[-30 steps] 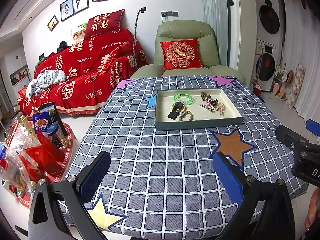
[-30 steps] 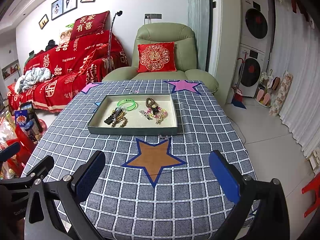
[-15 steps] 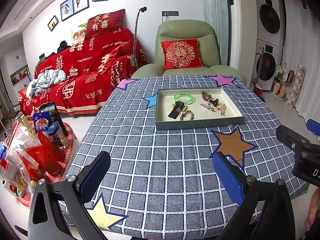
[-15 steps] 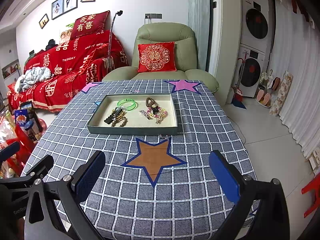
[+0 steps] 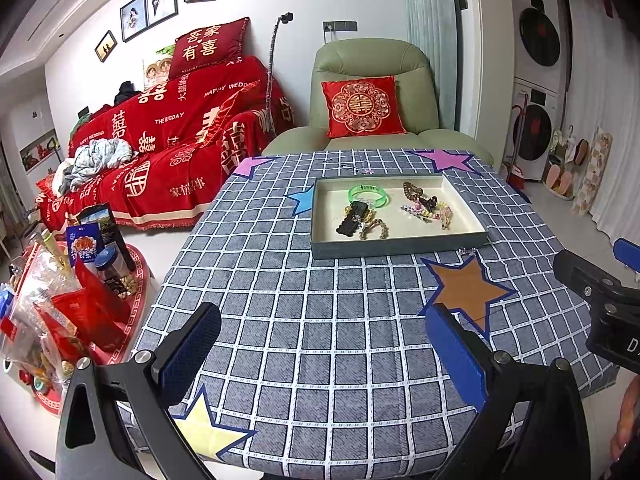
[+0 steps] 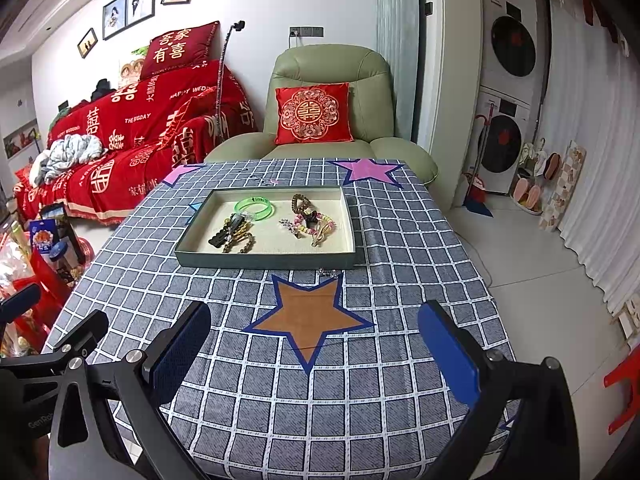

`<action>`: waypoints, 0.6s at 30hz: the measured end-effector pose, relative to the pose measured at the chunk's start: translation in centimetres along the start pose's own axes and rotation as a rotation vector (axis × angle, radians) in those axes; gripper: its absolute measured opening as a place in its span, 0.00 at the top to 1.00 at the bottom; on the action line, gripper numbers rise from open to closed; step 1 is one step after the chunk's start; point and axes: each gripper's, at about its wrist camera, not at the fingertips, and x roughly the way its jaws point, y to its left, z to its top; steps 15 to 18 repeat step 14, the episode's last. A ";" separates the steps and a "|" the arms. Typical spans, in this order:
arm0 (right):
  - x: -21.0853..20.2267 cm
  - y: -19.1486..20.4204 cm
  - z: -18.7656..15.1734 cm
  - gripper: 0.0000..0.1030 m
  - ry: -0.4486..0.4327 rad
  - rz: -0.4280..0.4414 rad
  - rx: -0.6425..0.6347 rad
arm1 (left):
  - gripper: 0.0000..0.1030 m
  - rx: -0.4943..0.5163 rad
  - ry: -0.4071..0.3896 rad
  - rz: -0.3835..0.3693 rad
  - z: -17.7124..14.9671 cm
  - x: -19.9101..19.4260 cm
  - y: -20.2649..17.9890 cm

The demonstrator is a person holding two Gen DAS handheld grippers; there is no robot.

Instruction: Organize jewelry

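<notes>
We hold the left tool [image 5: 320, 352] at the lower edge of its frame, its blue pads spread wide and gripping nothing, above the near part of the table [image 5: 304, 320] with its grey checked cloth. The tray [image 5: 400, 246] lies in the centre of that frame, well apart from the tool and beyond it. Inside the tray we see a green bangle [image 5: 369, 194] toward its far side, a dark clip with beaded pieces [image 5: 358, 222] in its left half, and a mixed cluster of bracelets [image 5: 426, 208] in its right half. In the right wrist view, the right tool [image 6: 316, 350] sits at the lower edge, likewise spread wide and empty, over the orange star [image 6: 310, 314] on the cloth. The tray [image 6: 264, 260] lies at centre frame, above the star and well apart from the tool. A small silver piece [image 6: 328, 273] rests on the cloth just beside the tray's near wall.
</notes>
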 end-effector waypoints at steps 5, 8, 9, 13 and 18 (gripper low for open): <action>0.0 0.0 0.0 0.00 0.000 0.001 0.000 | 0.00 -0.001 0.001 0.001 -0.1 0.0 0.1; 0.0 0.0 0.0 0.00 0.001 0.000 0.000 | 0.00 -0.003 0.006 0.004 -0.2 0.1 0.3; 0.0 0.0 0.0 0.00 0.001 0.001 0.000 | 0.00 -0.004 0.005 0.002 -0.3 0.1 0.3; -0.1 0.5 -0.4 0.00 0.005 0.002 0.000 | 0.00 0.007 -0.015 0.009 -0.6 -0.2 0.4; -0.1 0.6 -0.4 0.00 0.006 0.001 0.001 | 0.00 0.009 -0.015 0.009 -0.6 -0.2 0.4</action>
